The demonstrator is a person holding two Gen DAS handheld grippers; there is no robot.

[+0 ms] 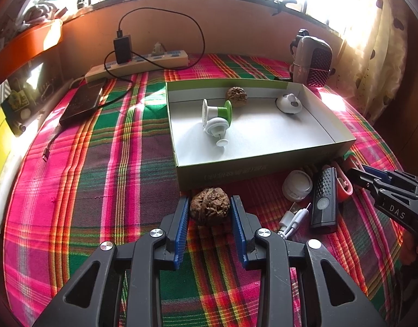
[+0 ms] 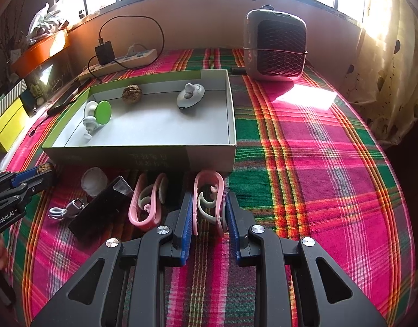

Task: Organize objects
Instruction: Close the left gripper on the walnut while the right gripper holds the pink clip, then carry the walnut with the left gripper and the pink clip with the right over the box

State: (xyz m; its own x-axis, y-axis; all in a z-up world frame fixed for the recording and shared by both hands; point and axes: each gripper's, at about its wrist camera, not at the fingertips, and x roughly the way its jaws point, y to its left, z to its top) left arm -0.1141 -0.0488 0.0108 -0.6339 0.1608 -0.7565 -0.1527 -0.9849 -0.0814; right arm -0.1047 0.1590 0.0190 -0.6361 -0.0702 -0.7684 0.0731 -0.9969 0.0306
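Observation:
In the left wrist view my left gripper (image 1: pixel 209 199) is shut on a brown walnut (image 1: pixel 210 210) that sits low over the plaid cloth, just in front of the open green-and-white box (image 1: pixel 236 174). The box holds a second walnut (image 1: pixel 236 96), a green-and-white spool-like item (image 1: pixel 218 114) and a white round gadget (image 1: pixel 289 103). In the right wrist view my right gripper (image 2: pixel 209 194) is shut on a pink clip (image 2: pixel 209 173) standing on the cloth before the box's front wall (image 2: pixel 127 158). The left gripper (image 2: pixel 49 170) shows at the left edge there.
Beside the held clip lie a second pink clip (image 2: pixel 146 204), a black device (image 1: pixel 324 199), a white jar (image 1: pixel 297 185) and a white cable (image 1: pixel 290 220). A power strip (image 1: pixel 138 64), a dark phone (image 1: pixel 82 100) and a small heater (image 2: pixel 275 45) stand behind the box.

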